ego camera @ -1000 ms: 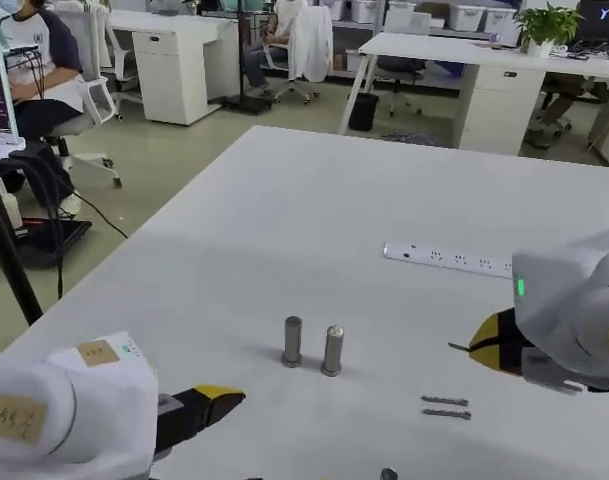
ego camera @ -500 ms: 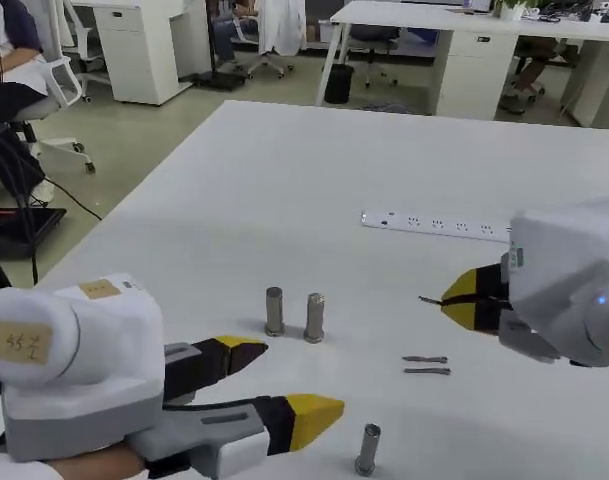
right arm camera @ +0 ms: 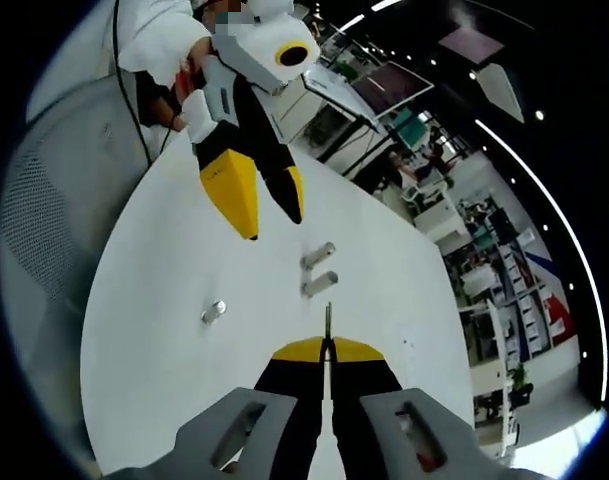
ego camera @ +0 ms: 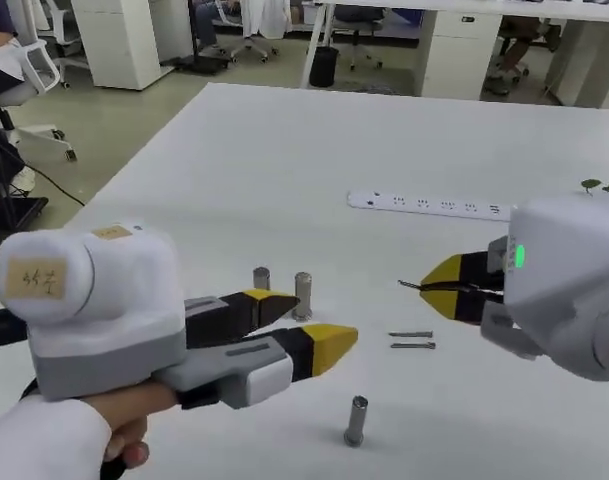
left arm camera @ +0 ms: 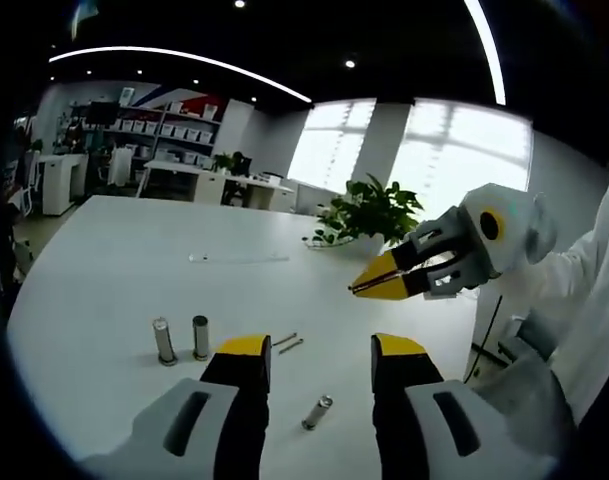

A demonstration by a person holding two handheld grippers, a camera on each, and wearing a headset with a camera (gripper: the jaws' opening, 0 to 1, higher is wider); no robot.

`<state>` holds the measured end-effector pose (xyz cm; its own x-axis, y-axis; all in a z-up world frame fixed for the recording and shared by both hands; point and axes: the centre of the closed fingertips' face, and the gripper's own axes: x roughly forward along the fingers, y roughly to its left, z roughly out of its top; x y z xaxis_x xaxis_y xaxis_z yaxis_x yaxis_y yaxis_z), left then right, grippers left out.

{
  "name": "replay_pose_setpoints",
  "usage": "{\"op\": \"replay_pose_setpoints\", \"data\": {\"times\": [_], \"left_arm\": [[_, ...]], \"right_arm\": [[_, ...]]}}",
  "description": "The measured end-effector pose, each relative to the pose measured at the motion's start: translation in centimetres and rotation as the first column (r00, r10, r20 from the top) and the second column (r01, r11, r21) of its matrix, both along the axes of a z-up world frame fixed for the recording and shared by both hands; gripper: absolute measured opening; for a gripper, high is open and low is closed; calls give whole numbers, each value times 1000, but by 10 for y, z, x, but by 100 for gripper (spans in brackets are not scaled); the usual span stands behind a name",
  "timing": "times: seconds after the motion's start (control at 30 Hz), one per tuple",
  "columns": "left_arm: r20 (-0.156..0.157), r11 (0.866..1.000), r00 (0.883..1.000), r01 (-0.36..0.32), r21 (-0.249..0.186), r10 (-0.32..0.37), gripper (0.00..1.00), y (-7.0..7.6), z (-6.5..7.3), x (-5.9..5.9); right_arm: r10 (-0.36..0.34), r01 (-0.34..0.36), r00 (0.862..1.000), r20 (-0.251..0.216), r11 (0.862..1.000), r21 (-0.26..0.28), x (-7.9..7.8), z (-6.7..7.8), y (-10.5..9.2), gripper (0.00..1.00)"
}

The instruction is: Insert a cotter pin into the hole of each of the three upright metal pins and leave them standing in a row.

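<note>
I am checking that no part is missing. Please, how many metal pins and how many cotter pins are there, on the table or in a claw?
Metal pins: 3
Cotter pins: 3 (2 on the table, 1 in the right claw)
Total: 6

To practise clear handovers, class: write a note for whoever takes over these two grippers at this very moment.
Left gripper: open, empty, hovering above the table.
Right gripper: shut on a cotter pin that sticks out past the tips.
First metal pin and second metal pin stand side by side. The third metal pin stands apart, nearer the person. Two spare cotter pins lie on the table.
Done: one cotter pin is gripped; none looks inserted.
Left: fit all three, then bring the third metal pin into the row.
</note>
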<state>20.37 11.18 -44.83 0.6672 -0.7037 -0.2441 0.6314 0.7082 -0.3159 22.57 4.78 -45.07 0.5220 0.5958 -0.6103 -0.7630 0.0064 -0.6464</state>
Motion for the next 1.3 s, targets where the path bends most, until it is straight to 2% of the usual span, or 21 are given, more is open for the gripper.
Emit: {"op": "replay_pose_setpoints", "data": {"times": [0.17,0.3,0.37,0.57,0.7,0.83,1.13,1.3], "left_arm": [[9,999,999,40,-5,-40,33,-9,5,1],[16,998,998,66,-13,-66,24,-16,9,1],[20,997,997,77,-11,-77,24,-19,10,1],[19,994,994,106,-34,-105,15,-26,13,0],[8,993,993,114,-36,-114,13,-29,11,-1],[-3,991,992,128,-43,-128,6,-32,10,-2],[-16,990,991,130,-53,-131,2,-34,9,-2],[-39,990,990,136,-43,-137,1,-33,3,-4]], "right_arm": [[4,-4,999,46,1000,5,-10,2,8,0],[16,-16,997,74,1000,-4,-16,3,14,0],[21,-20,997,77,1000,-6,-18,3,15,0],[29,-28,995,93,1000,-10,-22,2,20,0],[30,-30,995,91,1000,-5,-23,3,22,0],[33,-33,995,94,999,-2,-25,3,25,0],[52,-52,995,82,999,-2,-31,0,30,0],[53,-54,997,61,998,11,-33,-2,31,0]]}}
